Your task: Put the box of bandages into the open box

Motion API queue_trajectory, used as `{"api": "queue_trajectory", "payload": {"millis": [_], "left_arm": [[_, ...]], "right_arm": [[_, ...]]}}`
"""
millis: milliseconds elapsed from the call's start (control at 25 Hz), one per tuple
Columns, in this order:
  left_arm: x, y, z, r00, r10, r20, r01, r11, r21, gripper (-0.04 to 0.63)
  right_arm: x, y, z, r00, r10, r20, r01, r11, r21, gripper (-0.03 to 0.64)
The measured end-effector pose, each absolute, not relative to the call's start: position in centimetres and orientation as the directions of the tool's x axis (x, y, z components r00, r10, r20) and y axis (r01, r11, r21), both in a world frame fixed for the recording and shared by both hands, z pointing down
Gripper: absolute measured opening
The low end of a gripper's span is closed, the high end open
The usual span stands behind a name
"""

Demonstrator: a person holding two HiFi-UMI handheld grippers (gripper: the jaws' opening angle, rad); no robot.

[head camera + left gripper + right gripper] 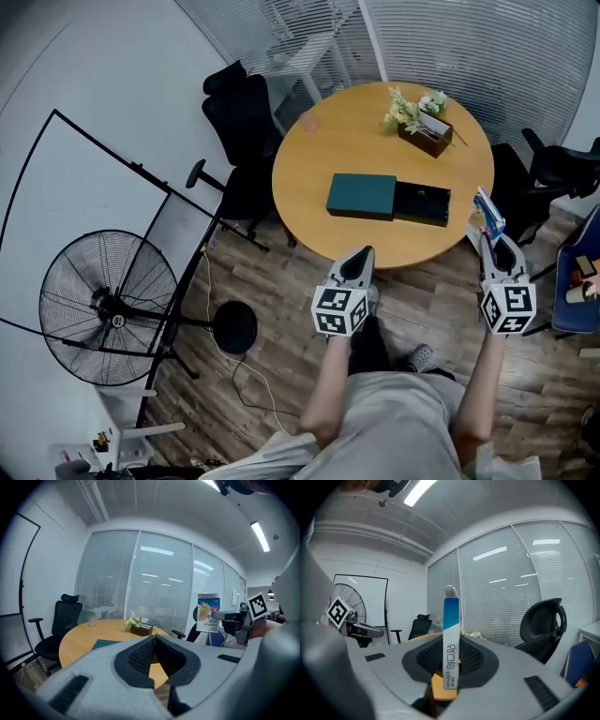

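Spotter: Nearest us, low in the head view, is the left gripper [362,253]. Its jaws are pressed together on nothing, and its tips are just short of the tabletop [319,159] edge.

Operator: And the target?

Spotter: The open box [424,202] lies on the tabletop, ahead of that gripper and a little to its right. A teal cover [361,197] sits over its left part, and the dark inside is bared on the right. From the right gripper [494,242], that opening is ahead and to the left.

Operator: Where's the box of bandages [451,639]?

Spotter: Clamped upright between the right gripper's jaws, narrow edge toward that gripper's camera. It's in the air near the tabletop's rim, well apart from the opening.

Operator: So this is the carry step, I'd judge.

Spotter: Agreed. The next move calls for swinging the right gripper forward and left until the bandages hang over the opening. Then tip them flat enough to fit, lower them, and spread the jaws. The left gripper probably isn't needed.
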State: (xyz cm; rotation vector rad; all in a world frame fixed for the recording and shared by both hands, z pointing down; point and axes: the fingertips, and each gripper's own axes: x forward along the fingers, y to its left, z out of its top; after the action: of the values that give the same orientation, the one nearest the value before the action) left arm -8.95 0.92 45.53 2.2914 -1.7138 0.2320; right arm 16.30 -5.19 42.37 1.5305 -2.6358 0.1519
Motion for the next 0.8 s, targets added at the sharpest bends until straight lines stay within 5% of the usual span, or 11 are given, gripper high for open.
{"api": "queue_trajectory", "payload": {"millis": [800], "left_arm": [[-10.5,-17.5,46.0,0.476,-0.829,0.295,-0.879,-0.445,0.169,0.011]], "right_arm": [[15.4,-16.4,42.2,-0.290,-0.941,0.173,-0.954,0.298,0.020,0.078]]}}
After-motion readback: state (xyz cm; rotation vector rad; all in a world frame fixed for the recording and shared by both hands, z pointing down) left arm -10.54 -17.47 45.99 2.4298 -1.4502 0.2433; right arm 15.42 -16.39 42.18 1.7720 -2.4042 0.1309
